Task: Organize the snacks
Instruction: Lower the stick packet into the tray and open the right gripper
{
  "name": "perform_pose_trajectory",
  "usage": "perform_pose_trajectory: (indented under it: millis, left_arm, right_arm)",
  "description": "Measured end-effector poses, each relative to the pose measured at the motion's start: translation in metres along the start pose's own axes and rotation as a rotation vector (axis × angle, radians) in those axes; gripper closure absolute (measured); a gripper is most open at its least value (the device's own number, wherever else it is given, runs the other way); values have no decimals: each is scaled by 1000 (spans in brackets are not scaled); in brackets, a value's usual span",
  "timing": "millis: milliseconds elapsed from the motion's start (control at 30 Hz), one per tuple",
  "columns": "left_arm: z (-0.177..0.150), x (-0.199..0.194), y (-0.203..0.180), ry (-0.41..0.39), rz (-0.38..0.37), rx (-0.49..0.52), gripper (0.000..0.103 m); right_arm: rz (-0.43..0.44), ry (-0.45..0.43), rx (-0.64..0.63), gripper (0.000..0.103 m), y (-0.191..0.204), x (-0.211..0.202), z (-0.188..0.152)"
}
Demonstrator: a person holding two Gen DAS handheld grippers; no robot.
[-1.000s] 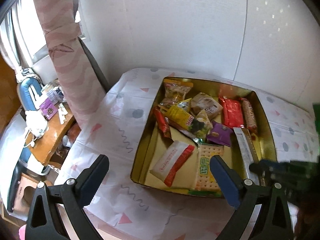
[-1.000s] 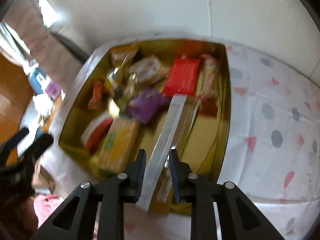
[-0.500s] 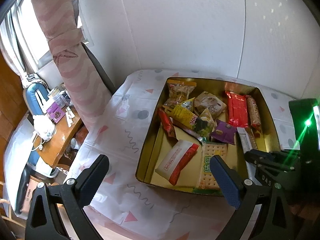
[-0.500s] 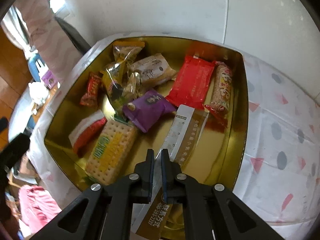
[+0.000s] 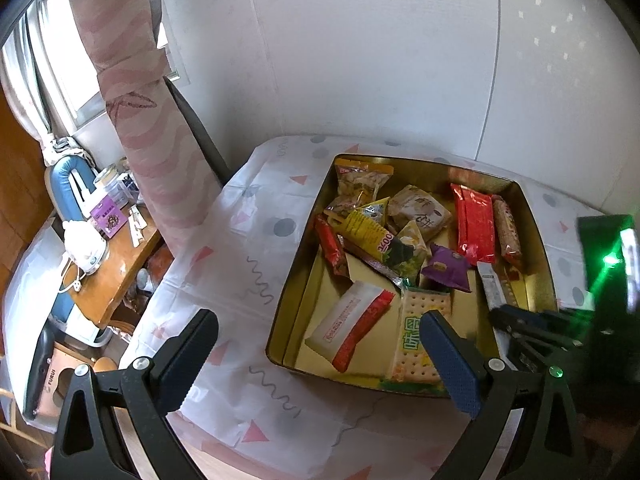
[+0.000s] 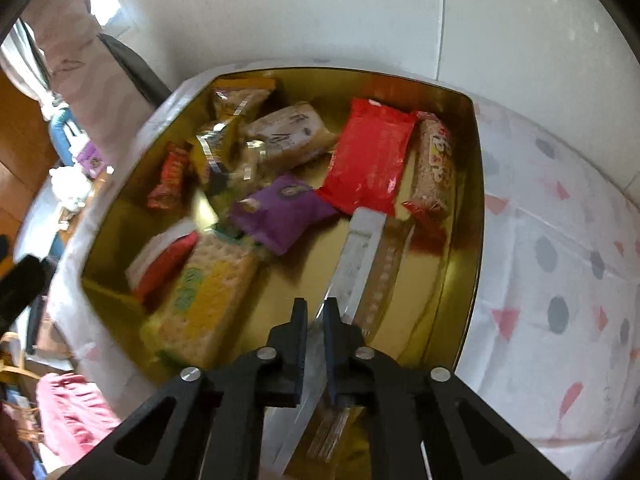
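Note:
A gold tin on the table holds several snack packs: a red pack, a purple pack, a green-and-yellow cracker pack, a white-and-red pack. My right gripper is shut on a long silver stick packet over the tin's near right part; it also shows in the left wrist view. My left gripper is open and empty above the tin's near left edge.
The table has a white cloth with dots and triangles. A wall stands behind the tin. A pink curtain and a wooden side table with small items lie to the left, below table level.
My right gripper has closed tightly on the silver stick packet and moved forward over the tin. My left gripper has drawn back a little and stays open.

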State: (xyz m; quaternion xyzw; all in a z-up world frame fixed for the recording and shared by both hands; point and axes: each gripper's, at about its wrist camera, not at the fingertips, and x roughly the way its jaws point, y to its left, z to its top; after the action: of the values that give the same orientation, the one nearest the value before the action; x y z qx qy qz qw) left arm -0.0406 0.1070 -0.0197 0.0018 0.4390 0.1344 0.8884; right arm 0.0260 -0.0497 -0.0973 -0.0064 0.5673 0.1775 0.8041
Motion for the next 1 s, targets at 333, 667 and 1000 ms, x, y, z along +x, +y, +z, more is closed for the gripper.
perform_pose_trajectory:
  millis: [333,667,1000]
  left_arm:
    - [0,3,-1,21,-11,2,2]
    - [0,2,1,15,-10,0,2]
    - [-2,6,12,26,-7,-13,2]
  right_arm:
    - [85,-73,146,67,-28,-54,0]
    - [104,142,102,81,-16,-25,-12]
    - [113,100,176,82,-19,3,4]
